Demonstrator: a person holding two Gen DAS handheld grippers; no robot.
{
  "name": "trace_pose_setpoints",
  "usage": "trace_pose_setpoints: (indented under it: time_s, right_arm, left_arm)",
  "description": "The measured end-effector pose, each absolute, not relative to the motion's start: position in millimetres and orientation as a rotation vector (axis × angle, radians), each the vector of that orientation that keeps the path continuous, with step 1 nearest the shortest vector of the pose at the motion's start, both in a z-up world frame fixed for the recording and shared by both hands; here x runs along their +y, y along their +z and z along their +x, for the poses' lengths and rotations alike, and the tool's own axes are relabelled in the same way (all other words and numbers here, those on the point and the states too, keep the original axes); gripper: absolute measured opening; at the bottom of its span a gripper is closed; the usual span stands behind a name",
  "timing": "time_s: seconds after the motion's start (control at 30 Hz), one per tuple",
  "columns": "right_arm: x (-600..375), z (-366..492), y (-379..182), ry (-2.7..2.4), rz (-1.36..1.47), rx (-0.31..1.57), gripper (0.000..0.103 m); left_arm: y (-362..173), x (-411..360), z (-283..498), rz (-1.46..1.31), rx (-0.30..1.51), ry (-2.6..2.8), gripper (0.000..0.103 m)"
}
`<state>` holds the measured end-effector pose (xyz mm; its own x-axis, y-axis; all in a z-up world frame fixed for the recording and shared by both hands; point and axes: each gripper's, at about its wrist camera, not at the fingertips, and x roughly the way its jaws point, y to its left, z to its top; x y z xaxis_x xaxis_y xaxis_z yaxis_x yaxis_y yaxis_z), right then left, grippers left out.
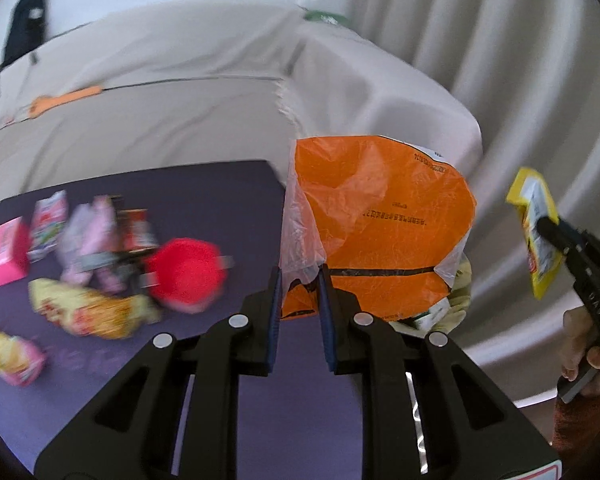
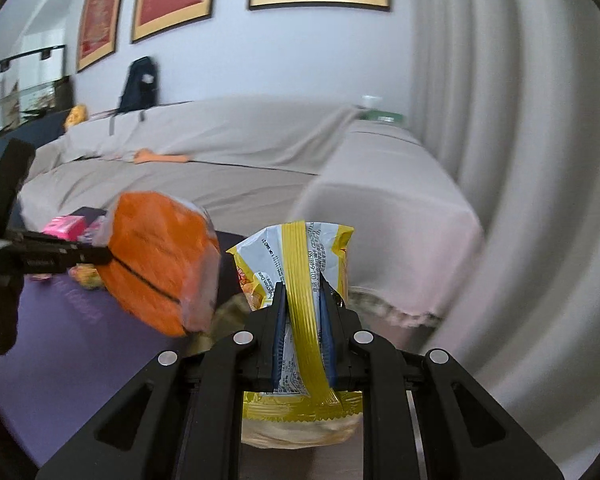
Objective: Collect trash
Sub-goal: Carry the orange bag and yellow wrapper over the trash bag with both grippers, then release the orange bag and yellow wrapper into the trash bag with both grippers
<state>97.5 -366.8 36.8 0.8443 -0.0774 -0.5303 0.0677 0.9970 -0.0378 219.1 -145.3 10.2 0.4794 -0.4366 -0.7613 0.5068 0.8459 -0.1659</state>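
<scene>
My left gripper (image 1: 299,276) is shut on the clear edge of an orange plastic bag (image 1: 384,224), which hangs in front of it over the right edge of the purple mat (image 1: 204,200). The same orange bag (image 2: 156,264) shows at the left of the right wrist view, with the left gripper (image 2: 100,254) clamped on its edge. My right gripper (image 2: 303,284) is shut on a yellow and white snack wrapper (image 2: 300,264). That yellow wrapper (image 1: 534,228) and the right gripper (image 1: 544,224) sit at the far right of the left wrist view, apart from the bag.
Several wrappers lie blurred on the mat: a pink box (image 1: 0,254), a red packet (image 1: 186,274), a yellow packet (image 1: 88,310) and others. A grey covered sofa (image 2: 240,140) runs behind, with a dark backpack (image 2: 138,86) on it. White curtains (image 2: 520,160) hang at the right.
</scene>
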Motion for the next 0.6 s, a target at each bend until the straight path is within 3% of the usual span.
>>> trace_pose_setpoints:
  time_s: [0.23, 0.47, 0.6]
  right_arm:
    - [-408, 102, 23, -0.089, 0.074, 0.542, 0.017]
    - [-413, 141, -8, -0.030, 0.119, 0.597, 0.016]
    - [-411, 175, -47, -0.011, 0.171, 0.700, 0.017]
  left_arm:
    - [-32, -233, 240, 0.126, 1.014, -0.651, 0.016]
    - [-70, -265, 248, 0.108, 1.105, -0.719, 0.017]
    - [-70, -251, 254, 0.049, 1.103, -0.764, 0.036]
